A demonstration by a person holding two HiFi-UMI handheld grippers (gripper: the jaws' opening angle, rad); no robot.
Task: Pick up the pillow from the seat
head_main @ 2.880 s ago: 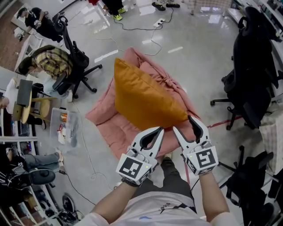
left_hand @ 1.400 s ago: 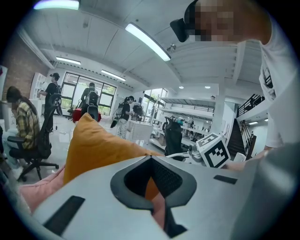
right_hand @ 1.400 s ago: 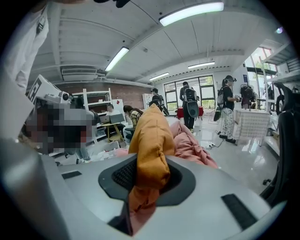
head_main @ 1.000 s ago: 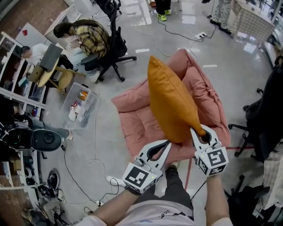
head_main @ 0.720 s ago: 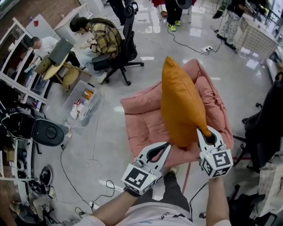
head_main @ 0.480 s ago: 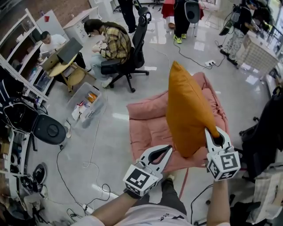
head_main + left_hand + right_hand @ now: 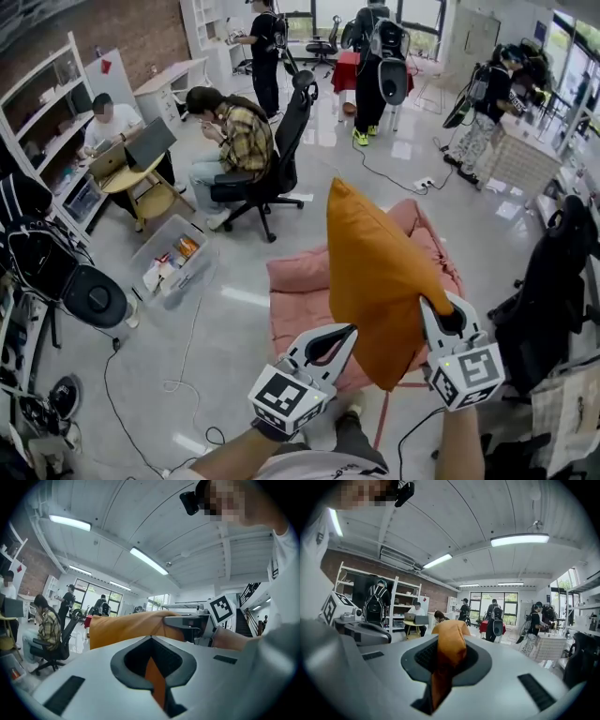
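Left hand-held gripper [image 7: 349, 330], right hand-held gripper [image 7: 427, 306], both clamped, level

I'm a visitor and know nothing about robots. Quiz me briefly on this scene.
1. True or false: the orange pillow lies flat on the pink seat cushion.
2. How many grippers pinch the pillow? A one, B two, C none.
3. Fill in: the person in the plaid shirt sits on a black office ____.
Key: 1 false, it is held upright in the air. 2 B, left gripper and right gripper. 3 chair.
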